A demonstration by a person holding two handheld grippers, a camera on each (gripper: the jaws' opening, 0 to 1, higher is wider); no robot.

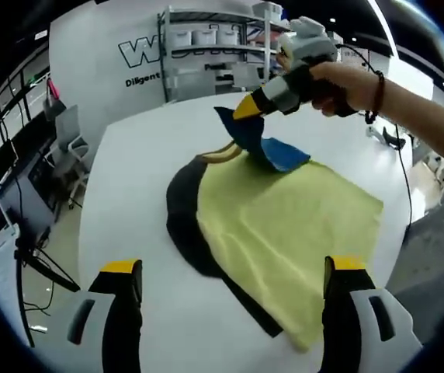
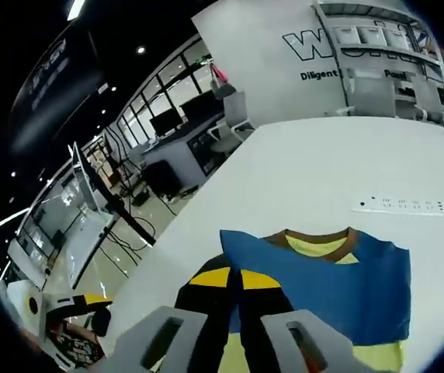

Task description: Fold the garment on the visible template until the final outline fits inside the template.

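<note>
Right tool (image 2: 236, 289) was clenched on the blue part of the garment (image 2: 338, 291), its jaws pressed together on the cloth edge; in the left gripper view that same tool (image 1: 247, 109) held the blue cloth lifted off the white table (image 1: 129, 194), a hand (image 1: 338, 84) gripping it. Left tool (image 1: 234, 272) hung released, jaws wide apart, above the near edge of the garment (image 1: 284, 225), touching nothing. Yellow cloth lay flat over a dark template (image 1: 183, 217), most of which was hidden beneath it. A white power strip (image 2: 400, 206) lay farther off on the table.
</note>
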